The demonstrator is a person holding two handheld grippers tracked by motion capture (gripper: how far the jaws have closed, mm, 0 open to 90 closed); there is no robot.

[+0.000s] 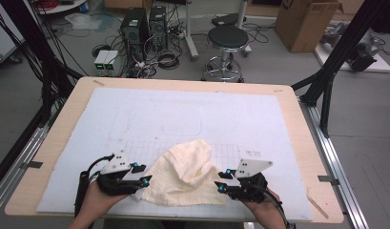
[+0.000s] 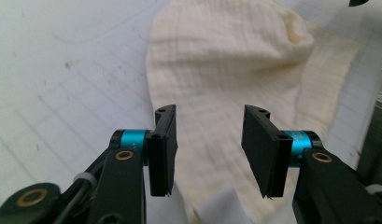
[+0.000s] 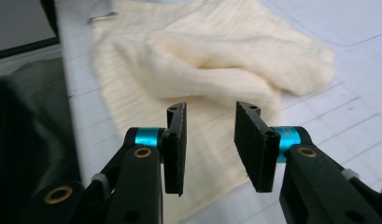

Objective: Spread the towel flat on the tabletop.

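Where high view shows stool (image 1: pixel 227 38), tool views cloth (image 2: pixel 226 70), mat (image 3: pixel 319 28)

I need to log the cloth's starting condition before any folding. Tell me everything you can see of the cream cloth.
The cream cloth is a thin, soft-looking woven fabric with a fine ribbed or gridded texture. It lies crumpled and partly folded over itself, with a raised bunched hump at its far side and a flatter layer near the table's front edge. It rests on the white gridded mat, between the left gripper and the right gripper, whose jaws stand open, gripping nothing.
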